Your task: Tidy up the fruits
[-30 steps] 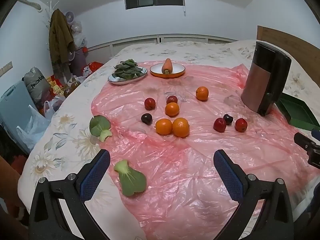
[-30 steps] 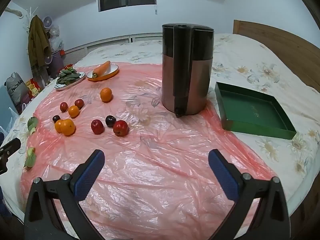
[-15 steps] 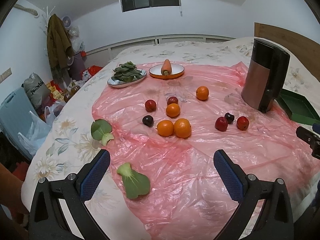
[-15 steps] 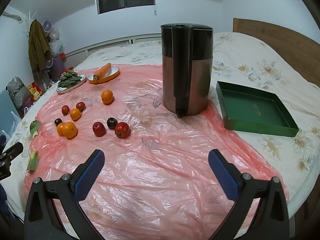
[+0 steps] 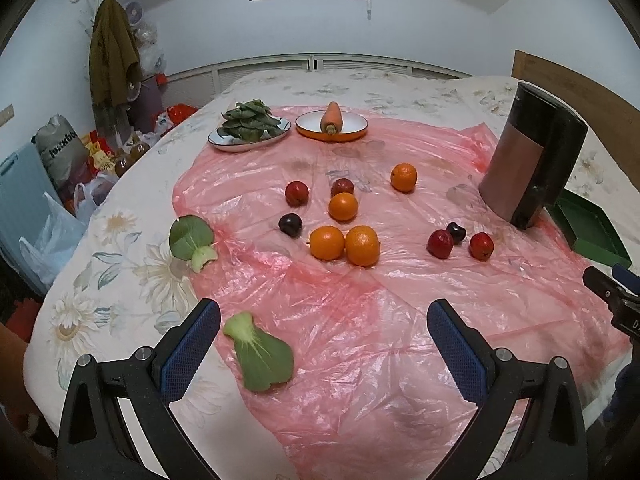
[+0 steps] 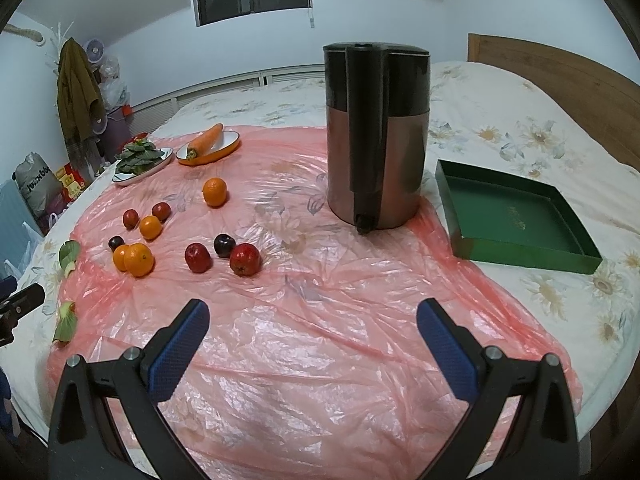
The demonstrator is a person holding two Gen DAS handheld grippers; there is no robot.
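Left claw (image 5: 323, 336) nearer, glossy round oranges (image 5: 344, 243), crinkled pink plastic (image 5: 360, 320)

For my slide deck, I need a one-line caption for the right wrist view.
Open right tool hovers over pink plastic sheet facing scattered fruit, kettle, green tray.

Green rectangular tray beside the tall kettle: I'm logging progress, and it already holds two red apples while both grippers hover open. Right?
Not quite. The green rectangular tray holds nothing, as the right wrist view shows. Both grippers, left and right, are open.
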